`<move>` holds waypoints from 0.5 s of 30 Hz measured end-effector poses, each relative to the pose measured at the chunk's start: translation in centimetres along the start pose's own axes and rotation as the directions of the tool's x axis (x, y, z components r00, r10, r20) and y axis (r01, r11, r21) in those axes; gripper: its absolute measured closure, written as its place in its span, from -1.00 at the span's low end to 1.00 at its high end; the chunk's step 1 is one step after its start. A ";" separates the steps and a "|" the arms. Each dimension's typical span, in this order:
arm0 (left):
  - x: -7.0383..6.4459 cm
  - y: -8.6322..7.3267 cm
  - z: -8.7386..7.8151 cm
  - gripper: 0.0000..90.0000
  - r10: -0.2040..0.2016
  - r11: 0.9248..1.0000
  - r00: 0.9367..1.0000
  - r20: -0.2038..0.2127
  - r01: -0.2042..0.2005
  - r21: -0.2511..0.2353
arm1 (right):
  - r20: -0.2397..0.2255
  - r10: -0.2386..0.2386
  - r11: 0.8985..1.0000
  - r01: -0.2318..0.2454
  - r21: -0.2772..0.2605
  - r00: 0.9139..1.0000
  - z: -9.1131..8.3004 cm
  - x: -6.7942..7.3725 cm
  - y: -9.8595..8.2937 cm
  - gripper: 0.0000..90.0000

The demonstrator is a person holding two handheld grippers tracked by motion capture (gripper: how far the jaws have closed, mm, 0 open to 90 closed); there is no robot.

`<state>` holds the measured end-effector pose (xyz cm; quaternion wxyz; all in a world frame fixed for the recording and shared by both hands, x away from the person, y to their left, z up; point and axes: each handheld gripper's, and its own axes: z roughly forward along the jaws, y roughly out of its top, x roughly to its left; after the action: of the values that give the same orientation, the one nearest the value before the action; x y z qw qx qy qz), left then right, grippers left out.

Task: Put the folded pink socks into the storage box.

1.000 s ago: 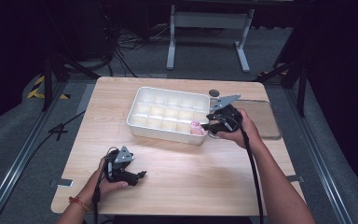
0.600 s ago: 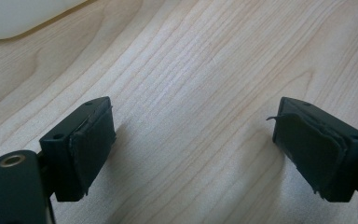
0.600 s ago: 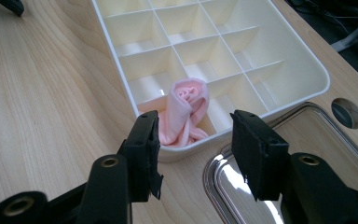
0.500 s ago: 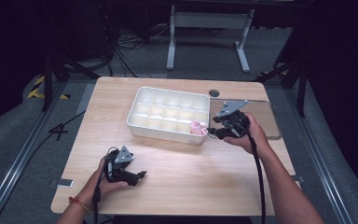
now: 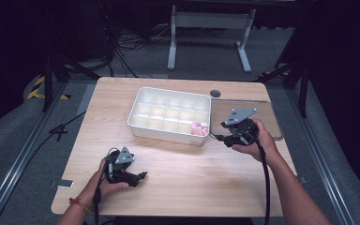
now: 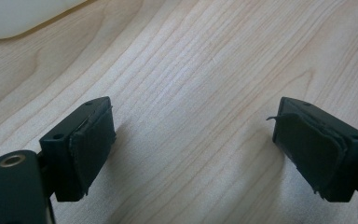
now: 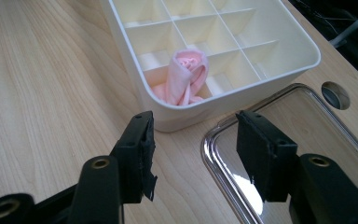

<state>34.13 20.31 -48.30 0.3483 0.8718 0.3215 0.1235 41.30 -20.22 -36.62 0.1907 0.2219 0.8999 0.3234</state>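
The room is dark, with black stands and cables on a grey floor behind a light wooden table (image 5: 178, 183). A white compartment tray (image 5: 168, 133) stands near the far edge of the table, and a rolled pink cloth (image 7: 185, 74) sits in its corner compartment, the one nearest to the right claw (image 7: 193, 156). The roll stands a little above the dividers. The right claw is spread and holds nothing; it hovers just beside that corner of the tray, partly above a clear lid (image 7: 279, 135) with a shiny rim, which lies flat by the right edge of the table. The left claw (image 6: 193, 149) is also spread and empty, low over bare wood near the front edge of the table. The risks, as I judge them: if the right claw goes forward too low, one jaw may hit the tray wall and push the tray, or it may catch the lid rim and slide it. Also the soft roll could unroll if only its loose outer layer is pinched.
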 end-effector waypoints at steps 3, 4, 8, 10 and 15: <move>0.0 0.0 0.0 -0.71 0.000 1.000 1.000 0.000 0.000 0.000 | 0.008 -0.008 1.000 0.008 0.007 1.000 0.0 0.1 -0.4 0.04; 0.0 0.0 0.0 -0.71 0.001 1.000 1.000 -0.001 -0.001 0.000 | 0.009 -0.004 1.000 0.004 0.010 1.000 0.0 0.2 -0.5 0.03; 0.0 0.0 0.0 -0.71 0.000 1.000 1.000 0.000 0.000 0.000 | 0.015 -0.005 1.000 0.005 0.016 1.000 -0.1 0.4 -1.0 0.00; 0.0 0.0 0.0 -0.71 0.000 1.000 1.000 0.000 0.000 -0.001 | 0.013 -0.012 1.000 0.012 0.016 1.000 -0.1 0.5 -1.3 -0.01; 0.0 0.0 0.0 -0.71 0.000 1.000 1.000 0.000 0.000 0.000 | 0.026 -0.025 0.999 0.024 0.030 0.999 -0.1 0.9 -2.0 -0.06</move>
<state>34.13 20.31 -48.30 0.3482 0.8718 0.3215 0.1237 39.99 -21.20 -38.03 0.2034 0.2178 0.9046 0.3047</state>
